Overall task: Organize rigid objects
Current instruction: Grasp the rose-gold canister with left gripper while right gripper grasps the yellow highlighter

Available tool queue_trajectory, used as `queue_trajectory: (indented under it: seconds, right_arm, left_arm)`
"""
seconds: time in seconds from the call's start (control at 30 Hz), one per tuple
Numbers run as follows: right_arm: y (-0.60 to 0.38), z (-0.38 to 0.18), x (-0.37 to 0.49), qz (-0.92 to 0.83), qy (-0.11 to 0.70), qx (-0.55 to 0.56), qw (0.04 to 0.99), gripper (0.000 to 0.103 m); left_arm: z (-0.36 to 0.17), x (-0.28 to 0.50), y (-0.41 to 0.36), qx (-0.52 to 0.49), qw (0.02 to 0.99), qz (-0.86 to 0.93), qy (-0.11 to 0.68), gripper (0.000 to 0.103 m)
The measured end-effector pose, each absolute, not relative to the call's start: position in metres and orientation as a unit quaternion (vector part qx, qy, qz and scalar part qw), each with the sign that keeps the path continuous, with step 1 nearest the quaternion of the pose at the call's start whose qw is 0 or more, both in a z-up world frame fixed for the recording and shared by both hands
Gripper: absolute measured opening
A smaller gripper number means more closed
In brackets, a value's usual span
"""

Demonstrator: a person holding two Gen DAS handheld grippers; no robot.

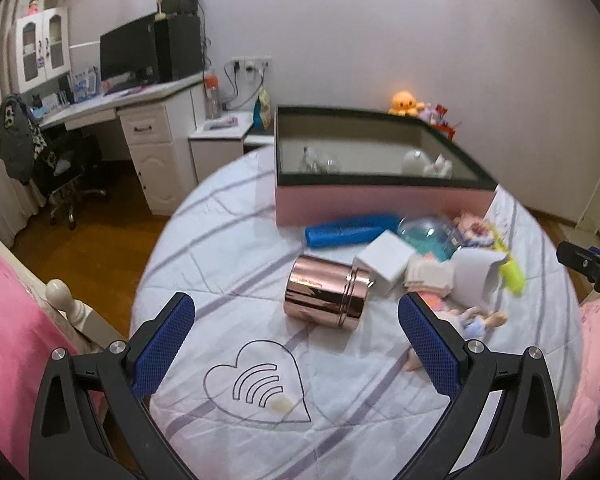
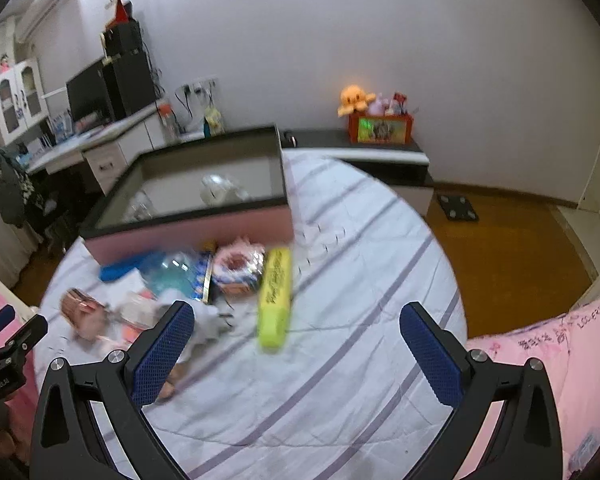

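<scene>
Progress early | pink box (image 1: 380, 204) on bed holds few items, contents unclear | rose-gold canister (image 1: 327, 296), blue tube (image 1: 346, 231), yellow case (image 2: 275, 300) lie before box, unsorted | left gripper (image 1: 296, 354) spread, empty | right gripper (image 2: 296, 354) spread, empty

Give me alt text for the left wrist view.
Open left gripper hovers over a bed, aimed at a rose-gold tin lying on its side. Behind it sit a white box, a blue tube and a pink bin.
</scene>
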State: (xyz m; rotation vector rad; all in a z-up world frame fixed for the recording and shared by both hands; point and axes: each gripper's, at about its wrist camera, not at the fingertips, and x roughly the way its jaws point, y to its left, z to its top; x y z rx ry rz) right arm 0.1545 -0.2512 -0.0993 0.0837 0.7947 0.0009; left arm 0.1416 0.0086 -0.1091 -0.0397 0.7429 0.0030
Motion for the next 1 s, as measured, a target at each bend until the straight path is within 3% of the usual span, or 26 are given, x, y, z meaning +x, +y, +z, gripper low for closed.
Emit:
queue_trajectory:
  seconds: [0.3,0.4,0.47,0.57,0.67,0.73,0.77,0.8,0.87,1.0]
  right_arm:
    - [-0.25,-0.134,0.188,0.012,0.43,0.039,0.902,0.099]
    - [-0.248,-0.14,0.196,0.01,0.439,0.036,0.898,0.087]
    - [-0.247,-0.147,0.202,0.01,0.448,0.032,0.893,0.074]
    - [-0.245,-0.156,0.21,0.014,0.456,0.031,0.889,0.069]
    - [-0.239,-0.161,0.213,0.014,0.453,0.015,0.891,0.065]
    - [-0.234,-0.162,0.214,0.015,0.446,0.003,0.895,0.058]
    - [-0.233,-0.16,0.214,0.018,0.444,0.001,0.896,0.052]
    - [-0.232,-0.16,0.215,0.022,0.443,-0.002,0.896,0.047]
    - [-0.232,-0.158,0.213,0.028,0.439,0.0,0.898,0.027]
    - [-0.236,-0.156,0.208,0.037,0.439,0.015,0.897,0.027]
  left_arm:
    - [-0.135,0.176,0.003,-0.007,0.919,-0.001,0.394,0.103]
    - [-0.142,0.185,0.002,-0.003,0.916,-0.002,0.401,0.103]
    - [-0.145,0.189,0.001,0.0,0.914,-0.001,0.405,0.103]
    - [-0.149,0.194,0.002,-0.004,0.911,-0.005,0.413,0.1]
    - [-0.151,0.197,0.001,-0.01,0.906,-0.023,0.422,0.089]
    - [-0.154,0.198,-0.003,-0.002,0.903,-0.029,0.429,0.061]
    - [-0.154,0.198,-0.003,-0.002,0.904,-0.03,0.427,0.057]
    - [-0.152,0.198,-0.002,-0.006,0.904,-0.034,0.425,0.054]
    - [-0.152,0.198,0.001,-0.018,0.904,-0.038,0.425,0.054]
    - [-0.148,0.195,0.006,-0.027,0.906,-0.038,0.421,0.054]
